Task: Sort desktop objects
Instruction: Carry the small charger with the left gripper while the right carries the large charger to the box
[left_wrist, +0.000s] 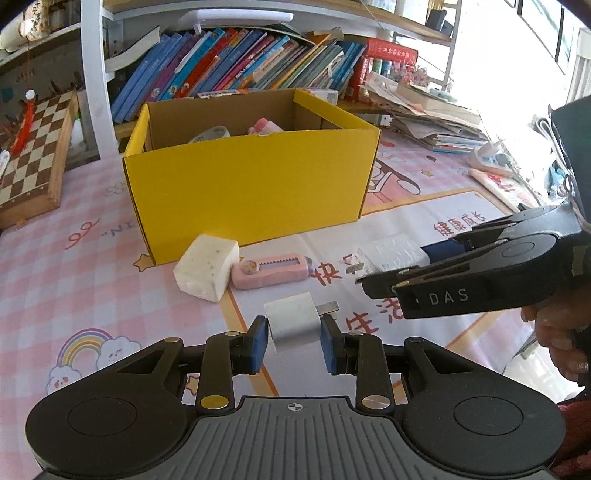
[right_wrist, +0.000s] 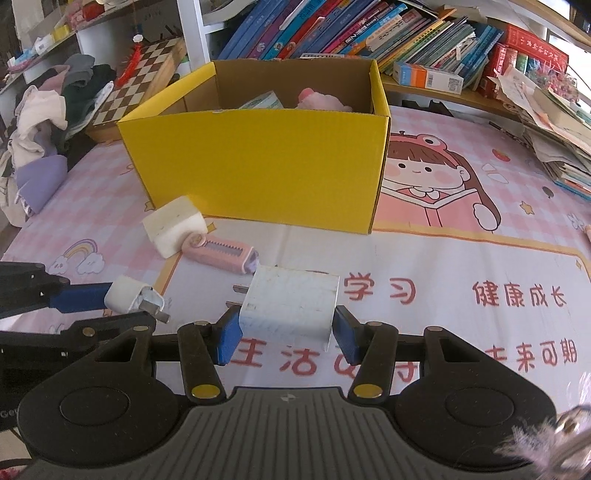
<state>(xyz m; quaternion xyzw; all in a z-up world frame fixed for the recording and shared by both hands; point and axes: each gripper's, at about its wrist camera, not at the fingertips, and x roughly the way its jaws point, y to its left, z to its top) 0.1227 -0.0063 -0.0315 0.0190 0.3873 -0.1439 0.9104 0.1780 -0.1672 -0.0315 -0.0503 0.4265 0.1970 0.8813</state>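
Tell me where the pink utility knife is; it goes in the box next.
The pink utility knife lies on the mat before the yellow box, touching the white block on its left.

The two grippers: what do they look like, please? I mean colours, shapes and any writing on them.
Both the left gripper and the right gripper are black plastic, with blue ribbed fingertips on jointed linkage arms, brass and silver pivot screws, two round discs and a ribbed grey centre plate. In the left wrist view, white letters "DAS" mark the right gripper's side. The person's hand is bare.

There are three white plastic charger blocks (right_wrist: 290, 306) (right_wrist: 130, 294) (right_wrist: 173, 225), one pink plastic utility knife (right_wrist: 221, 254), one open yellow cardboard box (right_wrist: 258, 166) and one wooden chessboard (right_wrist: 142, 75).
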